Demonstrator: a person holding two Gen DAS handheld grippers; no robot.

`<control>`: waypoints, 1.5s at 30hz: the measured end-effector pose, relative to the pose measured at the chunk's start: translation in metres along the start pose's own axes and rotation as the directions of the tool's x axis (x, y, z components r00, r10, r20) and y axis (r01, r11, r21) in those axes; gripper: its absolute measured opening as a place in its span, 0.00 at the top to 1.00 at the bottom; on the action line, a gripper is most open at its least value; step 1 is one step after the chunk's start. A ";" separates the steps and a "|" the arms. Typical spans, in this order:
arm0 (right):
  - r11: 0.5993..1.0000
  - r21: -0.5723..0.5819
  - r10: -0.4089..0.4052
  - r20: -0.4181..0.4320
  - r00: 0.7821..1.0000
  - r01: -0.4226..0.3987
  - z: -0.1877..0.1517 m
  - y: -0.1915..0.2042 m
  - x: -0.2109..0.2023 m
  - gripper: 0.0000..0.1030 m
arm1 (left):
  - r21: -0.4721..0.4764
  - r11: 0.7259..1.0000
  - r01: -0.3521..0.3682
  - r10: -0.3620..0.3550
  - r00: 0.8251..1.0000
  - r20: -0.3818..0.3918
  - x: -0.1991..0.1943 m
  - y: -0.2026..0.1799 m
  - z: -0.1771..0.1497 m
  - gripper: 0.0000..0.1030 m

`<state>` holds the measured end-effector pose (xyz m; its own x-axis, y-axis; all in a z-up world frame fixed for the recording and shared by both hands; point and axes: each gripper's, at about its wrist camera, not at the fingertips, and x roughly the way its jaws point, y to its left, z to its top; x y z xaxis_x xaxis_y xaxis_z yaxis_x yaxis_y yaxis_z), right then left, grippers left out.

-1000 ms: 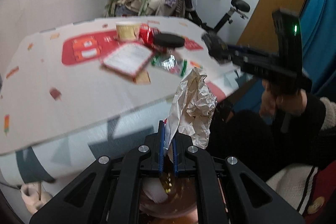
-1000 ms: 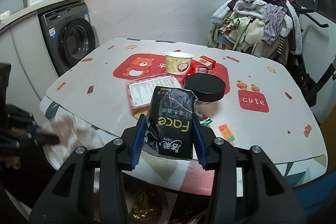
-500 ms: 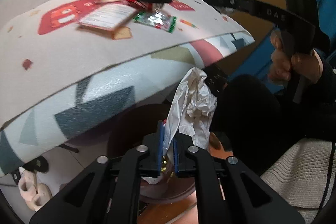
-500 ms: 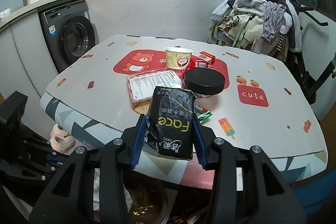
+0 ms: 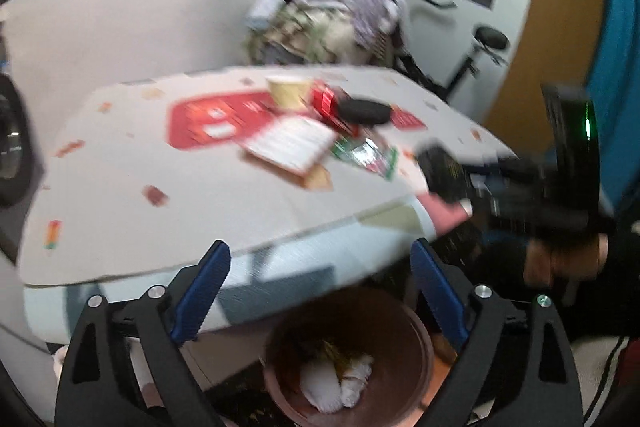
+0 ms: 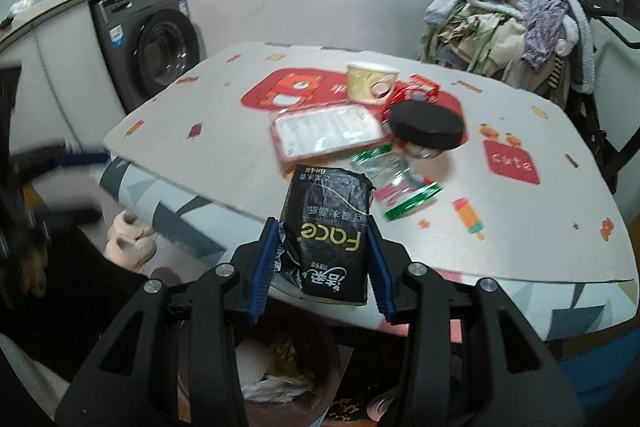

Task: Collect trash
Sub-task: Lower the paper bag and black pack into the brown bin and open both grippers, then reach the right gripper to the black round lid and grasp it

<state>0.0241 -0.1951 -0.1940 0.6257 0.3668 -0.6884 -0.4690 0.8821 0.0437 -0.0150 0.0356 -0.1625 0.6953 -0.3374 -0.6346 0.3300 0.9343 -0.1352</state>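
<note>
My left gripper [image 5: 320,291] is open and empty above a brown trash bin [image 5: 404,331] on the floor by the table edge. Crumpled white paper [image 5: 336,383] lies inside the bin. My right gripper [image 6: 322,263] is shut on a black "Face" tissue pack [image 6: 328,227], held over the table's near edge, above the same bin [image 6: 320,351]. On the table [image 6: 208,163] lie a red-rimmed packet [image 6: 326,133], a green wrapper [image 6: 400,187], a paper cup [image 6: 370,83] and a black lid [image 6: 426,125].
A washing machine [image 6: 154,47] stands at the back left. A pile of clothes [image 6: 512,27] sits behind the table on an exercise bike. Slippers [image 6: 128,239] lie on the floor under the table's left edge. The right gripper also shows in the left wrist view [image 5: 448,175].
My left gripper opened and let the crumpled paper fall into the bin, then tilted up toward the table. My right gripper still holds the tissue pack, moved slightly nearer the bin.
</note>
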 end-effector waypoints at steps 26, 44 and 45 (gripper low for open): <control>0.976 -0.198 0.049 -0.197 0.979 -0.089 -0.059 0.058 0.039 0.54 | -0.059 0.986 -0.158 0.161 0.986 0.044 -0.017 0.021 0.000 0.08; 0.993 0.103 -0.051 -0.080 0.995 0.059 -0.049 -0.018 0.031 0.06 | -0.100 0.983 -0.157 0.158 0.987 0.004 -0.006 0.021 -0.014 0.07; 0.991 0.117 -0.055 -0.081 0.995 0.065 -0.049 -0.021 0.031 0.06 | -0.103 0.982 -0.156 0.156 0.988 -0.002 -0.004 0.021 -0.016 0.07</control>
<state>0.0230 -0.2162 -0.2519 0.5979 0.2920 -0.7464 -0.3516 0.9324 0.0832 -0.0211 0.0587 -0.1745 0.7370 -0.1869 -0.6496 0.1502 0.9823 -0.1122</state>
